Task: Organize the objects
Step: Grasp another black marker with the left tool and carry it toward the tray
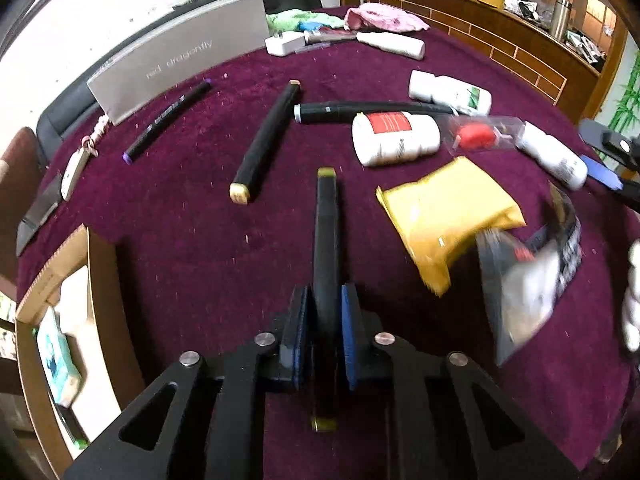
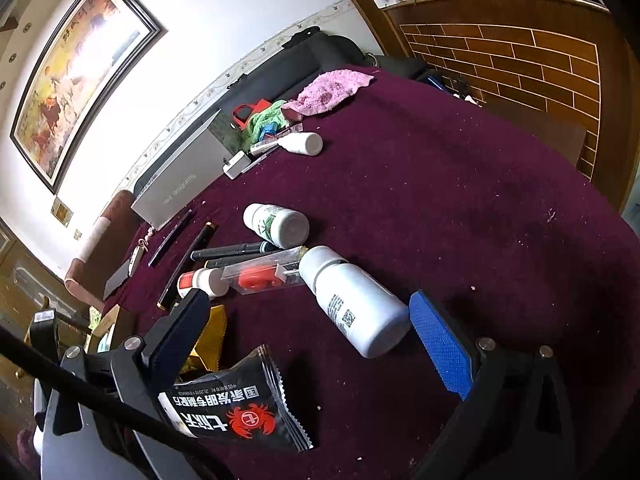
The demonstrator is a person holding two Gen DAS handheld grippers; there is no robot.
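Centrally, in the left wrist view, the left gripper (image 1: 324,320) has its blue-padded fingers (image 1: 351,334) pressed on both sides of a black marker (image 1: 326,240), a long square-sided barrel with an olive-yellow cap at each end; it lies along the gripper's line on the purple tablecloth (image 1: 192,248), far cap pointing away, near cap under the gripper body. Catalogued nearby: a second black marker with tan caps (image 1: 266,140), lying at a slant to the left; a thin purple-tipped pen (image 1: 168,122) further left; a dark marker with a grey end (image 1: 360,112) lying crosswise behind; a white bottle with a red label (image 1: 394,138); a yellow packet (image 1: 448,216) to the right. Right gripper (image 2: 308,344): jaws stand wide apart and hold nothing, a white bottle with a printed code (image 2: 352,300) lying between them, its base just beside the blue pad (image 2: 440,344); a black snack packet with a red crab (image 2: 240,412) lies below.
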